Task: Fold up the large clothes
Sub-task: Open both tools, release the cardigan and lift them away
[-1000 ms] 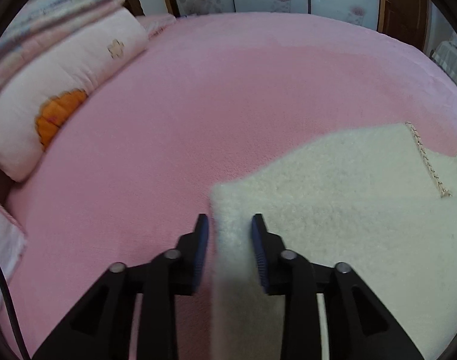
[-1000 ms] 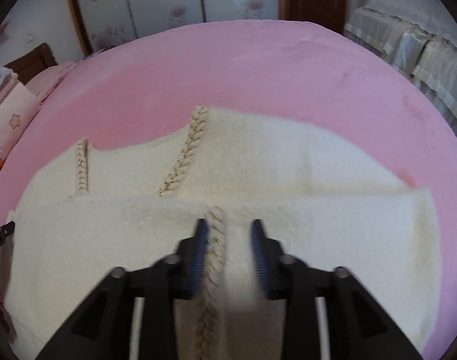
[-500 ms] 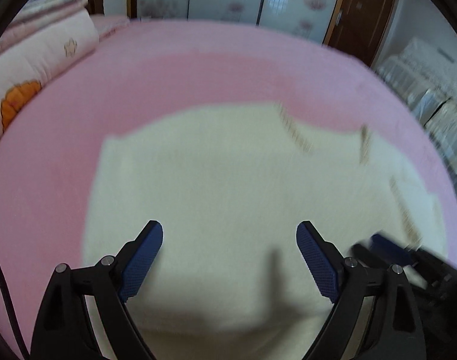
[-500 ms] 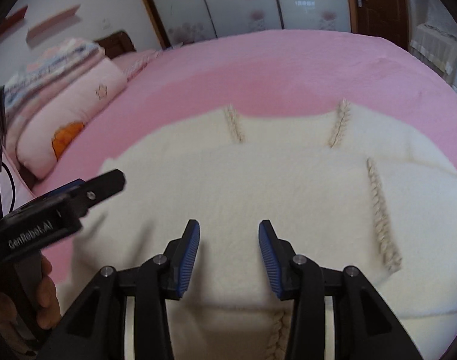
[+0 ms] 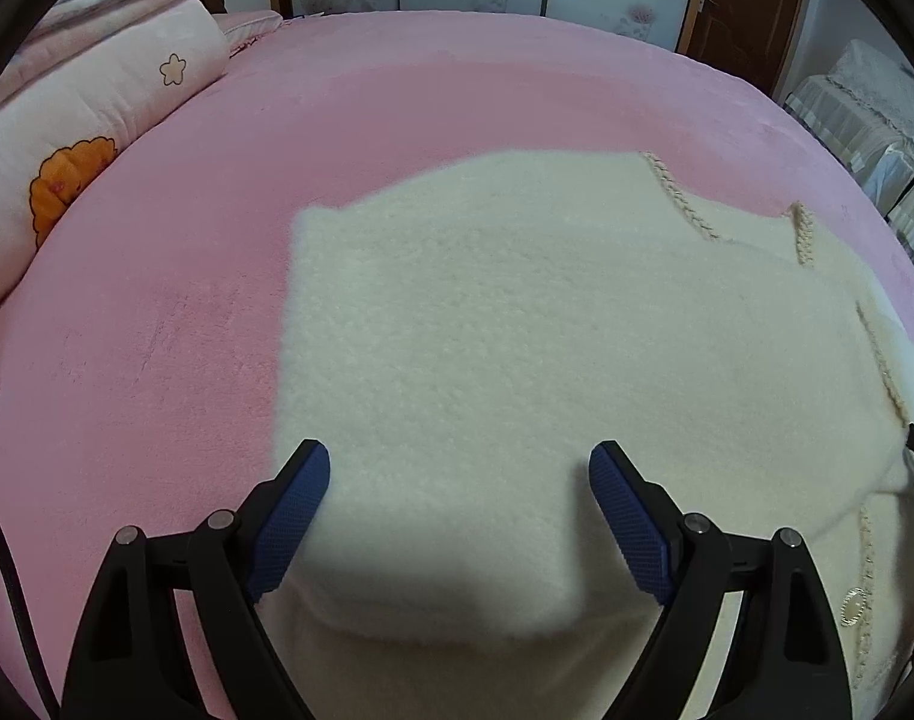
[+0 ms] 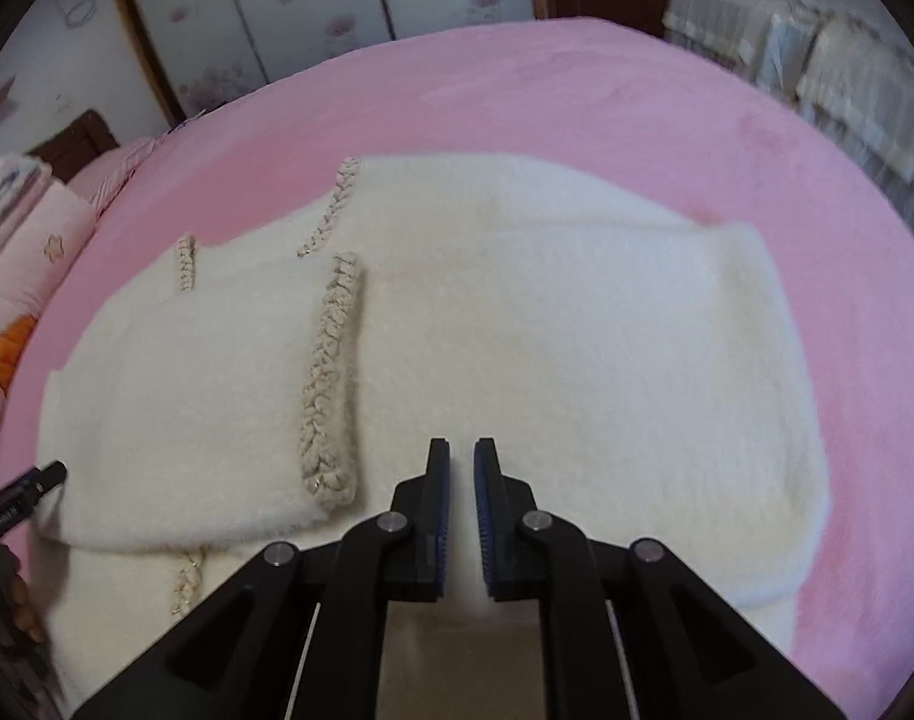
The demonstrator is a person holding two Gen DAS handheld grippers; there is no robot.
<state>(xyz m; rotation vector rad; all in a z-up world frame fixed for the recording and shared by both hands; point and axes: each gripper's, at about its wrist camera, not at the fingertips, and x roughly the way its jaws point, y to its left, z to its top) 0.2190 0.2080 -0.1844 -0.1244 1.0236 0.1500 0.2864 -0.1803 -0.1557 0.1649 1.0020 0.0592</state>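
Observation:
A cream fleece cardigan (image 5: pixel 547 330) with braided trim lies spread on the pink bed; it also shows in the right wrist view (image 6: pixel 547 348), with both sleeves folded across its body. My left gripper (image 5: pixel 460 477) is wide open and empty, hovering over the garment's left part. My right gripper (image 6: pixel 461 468) hangs over the garment's near middle with its jaws almost together, a narrow gap between the pads and nothing held. The left gripper's tip (image 6: pixel 30 486) shows at the left edge of the right wrist view.
The pink bed (image 5: pixel 336 120) extends all around the garment. A pink pillow with an orange print (image 5: pixel 84 138) lies at the left. Wardrobe doors (image 6: pixel 336 6) and a wooden door stand behind; a covered sofa (image 6: pixel 817 60) is at the right.
My left gripper opened wide, letting go of the sleeve edge, and swung right over the garment. My right gripper opened a little, then closed to a narrow gap, and the sleeves now lie folded.

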